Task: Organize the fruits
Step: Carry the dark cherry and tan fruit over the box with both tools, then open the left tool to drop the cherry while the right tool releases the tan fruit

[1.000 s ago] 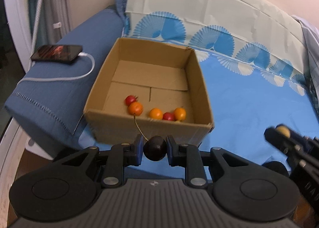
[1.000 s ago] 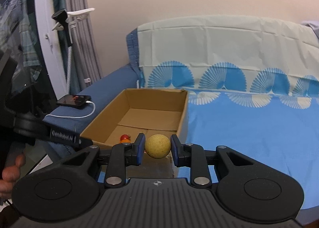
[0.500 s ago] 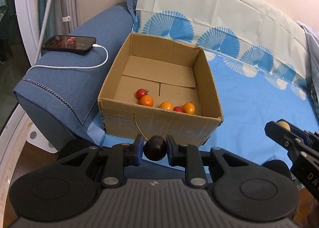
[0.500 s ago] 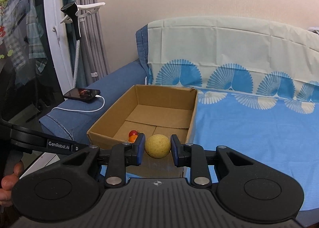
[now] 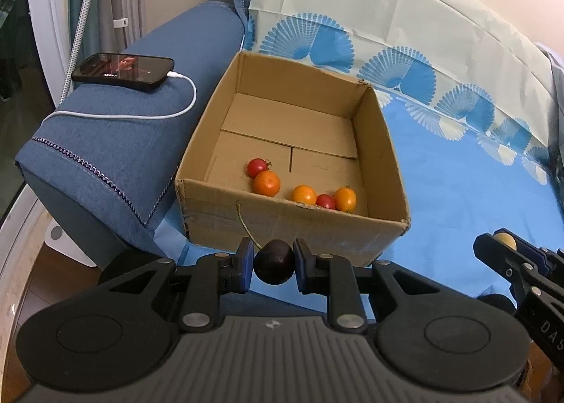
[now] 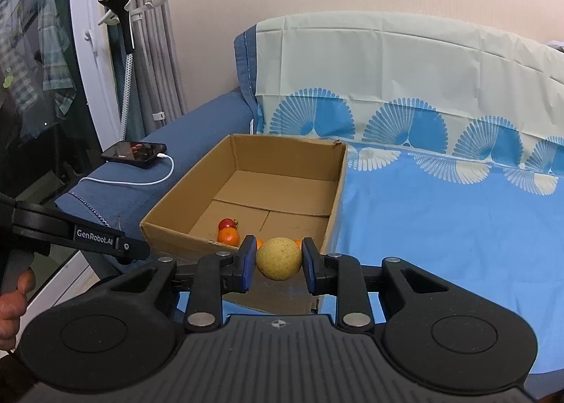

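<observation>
A small dark cherry (image 5: 274, 266) is being held tight between the two pads of the left gripper (image 5: 273, 264), just on the near side of the cardboard box (image 5: 282, 223), in front of its near wall. A round yellow fruit (image 6: 279, 258) is being squeezed the same way in the right gripper (image 6: 278, 258), also near the box's near wall and a little to the right. Both claws are closed down as far as the fruit lets them. The cherry is judged to be very light, smooth and a bit slippery, with soft skin that could be bruised, so it is best pinched gently across its fat middle, as is being done now. The yellow fruit looks rough and dull, and it is probably firmer, though that cannot be told for sure from here. Both fruits are round, so no real long side is being shown; only the cherry's thin stem (image 5: 245, 223) is giving a direction, and it is pointing up and to the far left, toward the box. Inside the box, small orange fruits (image 5: 267, 183) and red tomatoes (image 5: 257, 167) are lying along the near wall.
</observation>
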A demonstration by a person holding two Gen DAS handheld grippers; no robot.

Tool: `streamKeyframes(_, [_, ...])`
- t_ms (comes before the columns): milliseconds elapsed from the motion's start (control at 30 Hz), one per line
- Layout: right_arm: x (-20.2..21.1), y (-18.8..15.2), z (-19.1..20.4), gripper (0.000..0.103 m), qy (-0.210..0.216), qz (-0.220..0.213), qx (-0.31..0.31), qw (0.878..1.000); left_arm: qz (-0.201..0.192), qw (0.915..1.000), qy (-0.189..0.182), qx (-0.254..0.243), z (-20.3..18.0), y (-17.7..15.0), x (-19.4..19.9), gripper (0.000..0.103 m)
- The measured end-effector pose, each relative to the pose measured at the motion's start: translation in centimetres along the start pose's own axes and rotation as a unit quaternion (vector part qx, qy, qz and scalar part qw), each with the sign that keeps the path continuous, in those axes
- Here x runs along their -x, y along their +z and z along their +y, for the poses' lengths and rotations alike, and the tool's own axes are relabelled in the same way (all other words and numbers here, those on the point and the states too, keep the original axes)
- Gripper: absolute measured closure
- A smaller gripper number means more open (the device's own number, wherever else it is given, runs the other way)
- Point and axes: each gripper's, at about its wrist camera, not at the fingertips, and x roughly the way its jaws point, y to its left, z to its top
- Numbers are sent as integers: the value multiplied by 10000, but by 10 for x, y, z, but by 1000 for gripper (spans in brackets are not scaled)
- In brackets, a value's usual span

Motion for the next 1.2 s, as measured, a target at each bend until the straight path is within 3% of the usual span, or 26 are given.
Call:
streamKeyframes(567, [-51, 19, -1, 74, 48, 161, 60, 9998, -102, 9999, 8, 117, 6, 50, -35, 77])
streamKeyframes(900, [-109, 39, -1, 74, 70, 250, 197, 9995, -178, 9997, 79, 152, 7, 94, -76, 77])
streamKeyframes(1200, [-165, 46, -3, 74, 64, 458, 283, 9985, -9, 9999, 154, 52, 5, 115, -124, 77])
